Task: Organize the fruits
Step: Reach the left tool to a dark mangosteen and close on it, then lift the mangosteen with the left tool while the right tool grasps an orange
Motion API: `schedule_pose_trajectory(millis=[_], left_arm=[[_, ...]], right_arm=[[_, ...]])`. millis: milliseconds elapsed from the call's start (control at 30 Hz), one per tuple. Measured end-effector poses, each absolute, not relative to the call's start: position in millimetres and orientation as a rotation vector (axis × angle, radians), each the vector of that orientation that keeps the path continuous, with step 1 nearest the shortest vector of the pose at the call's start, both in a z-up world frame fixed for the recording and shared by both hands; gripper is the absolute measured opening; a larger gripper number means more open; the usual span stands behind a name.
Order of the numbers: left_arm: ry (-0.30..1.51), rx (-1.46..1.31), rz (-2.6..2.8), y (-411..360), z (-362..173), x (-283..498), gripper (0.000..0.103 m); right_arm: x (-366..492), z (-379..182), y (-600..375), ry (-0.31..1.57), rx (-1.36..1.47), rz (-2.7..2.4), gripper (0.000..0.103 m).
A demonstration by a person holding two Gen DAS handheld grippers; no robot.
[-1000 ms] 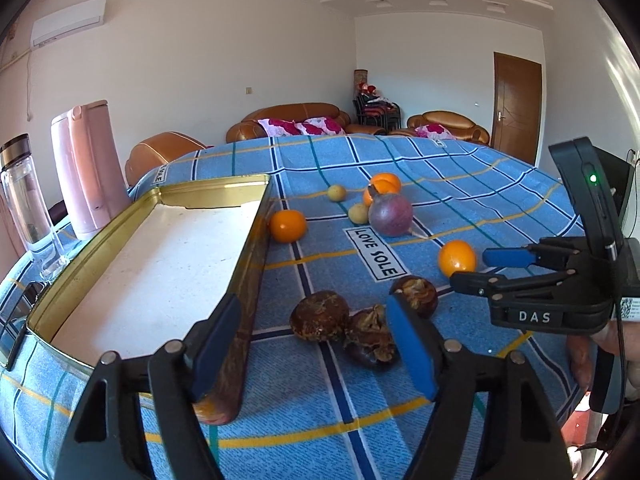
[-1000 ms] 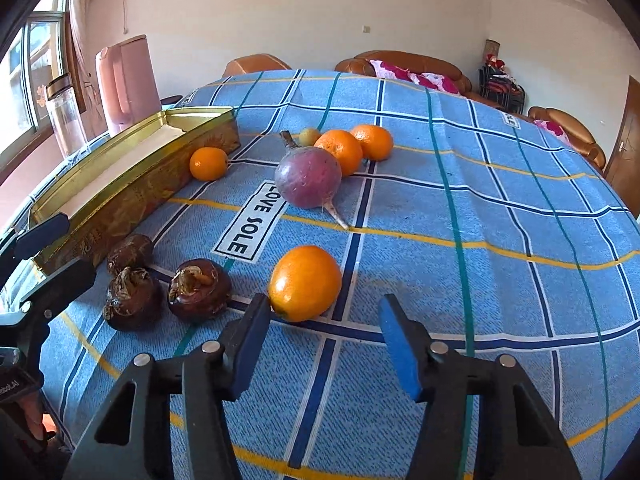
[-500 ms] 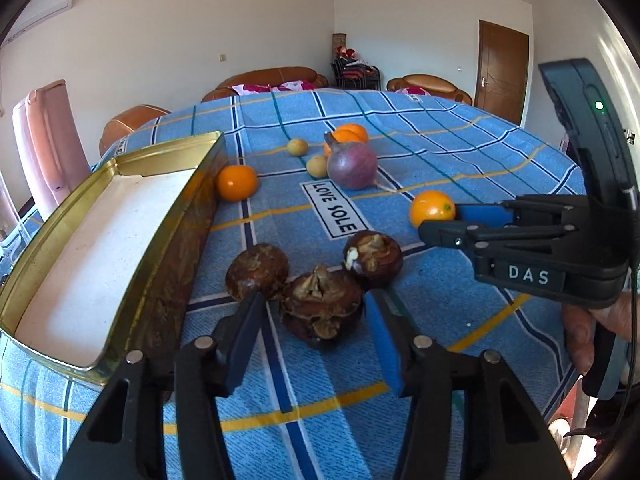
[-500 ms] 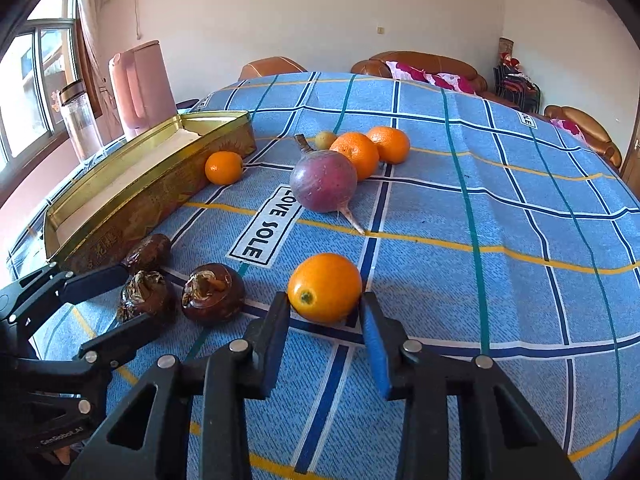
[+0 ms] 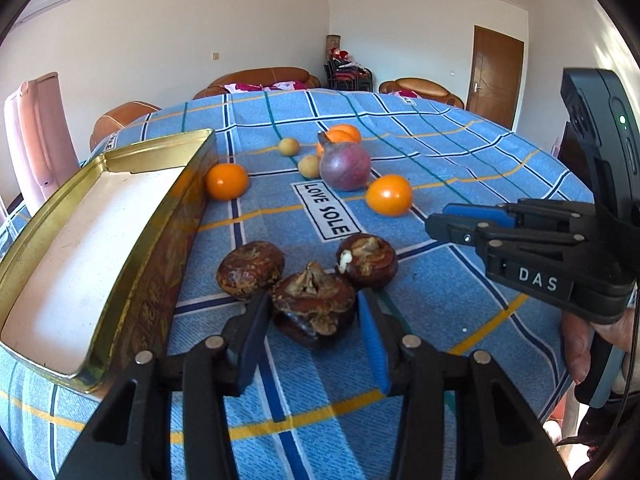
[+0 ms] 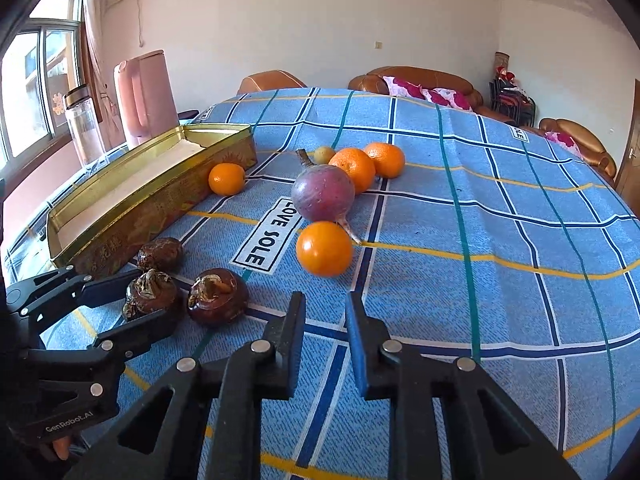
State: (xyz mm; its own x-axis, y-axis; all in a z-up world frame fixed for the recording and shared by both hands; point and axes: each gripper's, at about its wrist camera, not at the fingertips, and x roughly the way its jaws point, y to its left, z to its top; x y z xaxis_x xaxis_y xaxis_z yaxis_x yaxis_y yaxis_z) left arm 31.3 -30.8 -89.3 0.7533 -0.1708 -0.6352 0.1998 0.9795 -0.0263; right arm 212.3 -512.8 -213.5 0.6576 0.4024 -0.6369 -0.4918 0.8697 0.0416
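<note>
The left gripper (image 5: 314, 314), jaws just closing, clasped the middle brown fruit (image 5: 313, 307); lift straight up. The right gripper (image 6: 325, 322) stood clenched, empty.

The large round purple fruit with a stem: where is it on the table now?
In the right wrist view the purple fruit sits mid-table beside the LOVE SOLE label, between two oranges and a nearer orange.

A home living room: leather sofas (image 5: 260, 78), a wooden door (image 5: 498, 76), a cloth-covered table (image 6: 500, 208).
</note>
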Motion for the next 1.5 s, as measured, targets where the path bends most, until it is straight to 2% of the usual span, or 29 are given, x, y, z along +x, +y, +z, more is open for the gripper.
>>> schedule_pose_trajectory(millis=[33, 67, 100, 133, 433, 700, 733, 833, 967, 1500], left_arm=[[0.682, 0.041, -0.201, -29.9, -88.0, 30.3, 0.046], [0.669, 0.036, -0.198, -28.3, -85.7, 28.7, 0.046], [0.652, 0.034, -0.197, -27.0, -82.2, 26.9, 0.046], [0.636, 0.037, -0.196, -26.0, -78.5, 25.9, 0.046], [0.567, 0.046, -0.148, -18.3, -53.8, 42.1, 0.046], [0.538, 0.041, -0.112, -12.4, -43.8, 61.9, 0.046], [0.539, 0.04, -0.109, -11.3, -44.5, 63.7, 0.046], [0.544, 0.032, -0.095, -6.2, -47.6, 65.4, 0.046], [0.543, 0.002, -0.076, 5.6, -47.5, 64.3, 0.046], [0.51, -0.04, 0.034, 48.7, -42.5, 56.2, 0.046]], right_arm=[[212.3, -213.5, -513.3, 0.692, -0.138, 0.504, 0.04], [212.5, -212.5, -513.7, 0.696, -0.135, 0.501, 0.062], [212.0, -210.6, -514.7, 0.694, -0.127, 0.501, 0.069], [212.0, -208.3, -514.8, 0.693, -0.121, 0.506, 0.07], [246.1, -200.3, -498.4, 0.754, -0.148, 0.425, 0.07], [260.6, -207.1, -492.5, 0.795, -0.154, 0.458, 0.057], [261.5, -207.3, -491.0, 0.8, -0.152, 0.466, 0.055], [265.4, -213.2, -485.5, 0.83, -0.167, 0.476, 0.038], [264.2, -217.6, -487.4, 0.833, -0.155, 0.49, 0.038], [232.6, -179.4, -478.6, 0.616, -0.158, 0.53, 0.038]])
